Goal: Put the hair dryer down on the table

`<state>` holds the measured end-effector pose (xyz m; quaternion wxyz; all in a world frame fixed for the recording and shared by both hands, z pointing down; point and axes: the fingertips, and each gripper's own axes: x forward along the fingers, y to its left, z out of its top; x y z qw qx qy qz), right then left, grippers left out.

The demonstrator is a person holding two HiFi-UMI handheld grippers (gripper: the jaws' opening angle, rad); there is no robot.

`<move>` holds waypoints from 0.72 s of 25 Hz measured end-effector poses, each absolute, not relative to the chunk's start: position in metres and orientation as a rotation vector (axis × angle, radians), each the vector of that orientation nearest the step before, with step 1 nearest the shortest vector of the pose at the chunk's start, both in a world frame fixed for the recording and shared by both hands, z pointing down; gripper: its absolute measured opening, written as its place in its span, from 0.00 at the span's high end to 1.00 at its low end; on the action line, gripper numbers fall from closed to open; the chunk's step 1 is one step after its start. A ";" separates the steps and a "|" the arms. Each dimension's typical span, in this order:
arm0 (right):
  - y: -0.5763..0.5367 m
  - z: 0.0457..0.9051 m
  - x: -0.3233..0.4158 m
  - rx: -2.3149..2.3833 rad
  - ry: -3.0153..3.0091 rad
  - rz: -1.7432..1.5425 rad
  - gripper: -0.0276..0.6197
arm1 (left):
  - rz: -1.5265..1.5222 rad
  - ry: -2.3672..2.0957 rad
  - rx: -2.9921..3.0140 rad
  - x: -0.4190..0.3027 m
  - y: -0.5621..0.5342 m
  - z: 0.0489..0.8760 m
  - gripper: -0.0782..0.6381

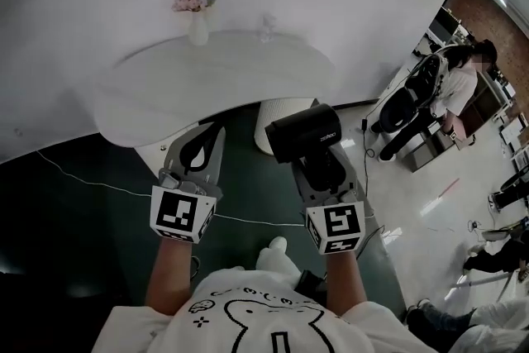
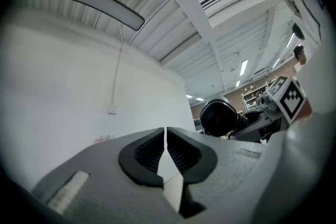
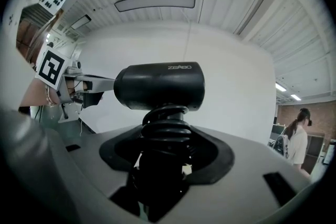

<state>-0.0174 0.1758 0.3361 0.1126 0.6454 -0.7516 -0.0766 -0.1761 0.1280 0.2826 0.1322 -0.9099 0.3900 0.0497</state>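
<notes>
Shirt [image 1: 256,318]: white, printed with a cartoon outline; seen lowest in the head view (worn by the person holding both tools).
Left gripper [image 2: 166,139]: jaws drawn together to a hairline slit, nothing caught between them; held level beside its partner and judged idle, since one grip is enough for this load.
Right gripper [image 3: 167,152]: jaws clamped on the ribbed handle [image 3: 165,131] of the dryer.
Hair dryer [image 1: 302,134]: black; held aloft with the barrel [image 3: 160,86] lying crosswise above the jaws. It is gripped by the handle, judged so that the barrel is free to be laid flat. It is seen over the dark floor [image 1: 248,194] at the table's near edge, not yet over the top.
Table [image 1: 231,83]: white, rounded, borne on a ribbed pedestal [image 1: 273,118]; its bare near part is judged the landing spot.
Vase of flowers [image 1: 197,16]: placed at the far edge, well apart from the dryer.
Task status: setting-down not begun; a forward reach and lowering are judged necessary.
Risk: the barrel could roll once released.
</notes>
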 end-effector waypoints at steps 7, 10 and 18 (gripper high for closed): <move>0.130 0.347 0.013 1.891 -2.218 -0.187 0.57 | 0.125 1.161 -2.641 -0.153 0.085 0.288 0.85; 0.101 0.350 0.030 1.885 -2.237 -0.167 0.57 | 0.107 1.191 -2.640 -0.139 0.060 0.292 0.85; 0.013 0.354 0.092 1.779 -2.299 -0.147 0.57 | 0.109 1.290 -2.608 -0.078 -0.016 0.289 0.85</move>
